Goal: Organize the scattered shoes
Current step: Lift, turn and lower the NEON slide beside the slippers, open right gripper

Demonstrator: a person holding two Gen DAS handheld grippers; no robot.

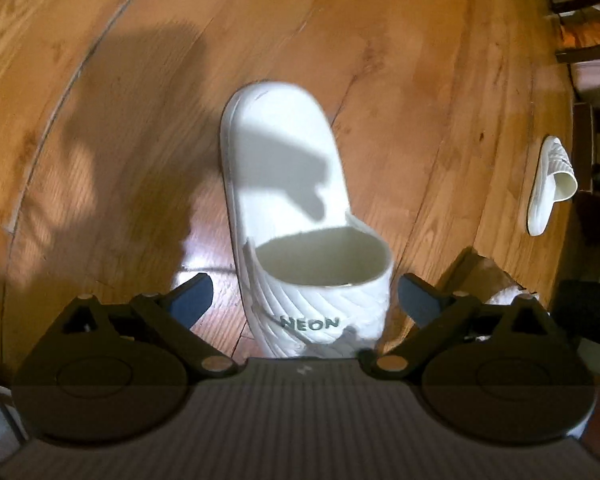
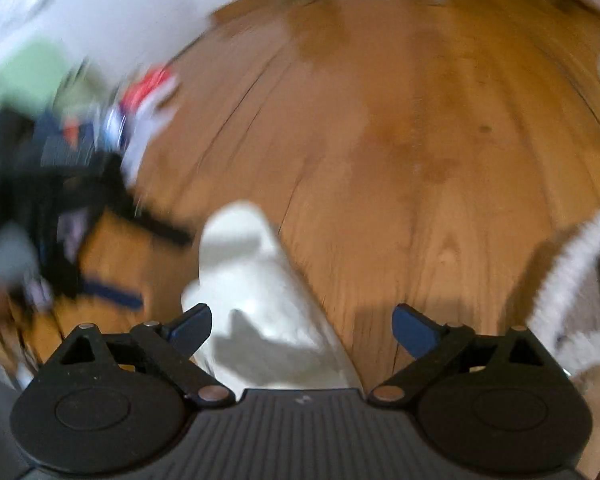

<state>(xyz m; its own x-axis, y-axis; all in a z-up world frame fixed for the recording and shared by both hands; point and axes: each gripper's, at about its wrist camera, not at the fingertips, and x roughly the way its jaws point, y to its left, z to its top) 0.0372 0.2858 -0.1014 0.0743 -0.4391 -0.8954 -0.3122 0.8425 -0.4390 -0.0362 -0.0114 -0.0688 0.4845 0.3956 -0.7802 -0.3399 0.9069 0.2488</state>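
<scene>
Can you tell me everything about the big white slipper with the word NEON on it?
The white NEON slide lies sole-down on the wooden floor, strap end nearest the camera. It looks like smooth moulded foam. Its wide strap has slanted ridges and dark NEON lettering, and arches over an open hollow for the foot. A dark shadow falls across its footbed. The left claw is open, with the strap between its blue pads, which do not press on it.
</scene>
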